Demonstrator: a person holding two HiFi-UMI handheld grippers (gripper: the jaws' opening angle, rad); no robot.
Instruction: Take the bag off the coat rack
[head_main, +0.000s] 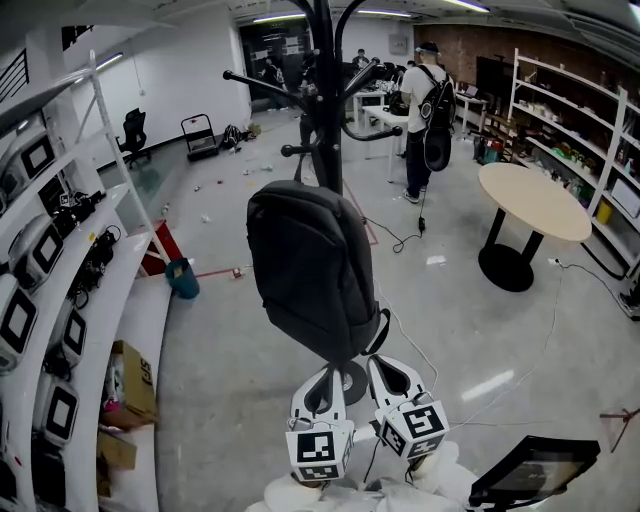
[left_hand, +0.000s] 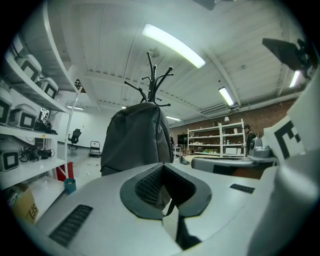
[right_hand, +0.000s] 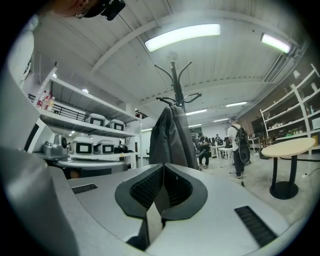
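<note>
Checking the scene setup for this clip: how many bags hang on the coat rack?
1: a dark backpack hangs against the coat rack pole, below the hooks. Other hooks in view are bare.

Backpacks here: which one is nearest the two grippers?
The dark grey backpack hanging on the coat rack; the other is on a standing person's back, far off.

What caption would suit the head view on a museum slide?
Left gripper and right gripper, jaws shut, held close to the dark backpack hanging on a black coat rack.
</note>
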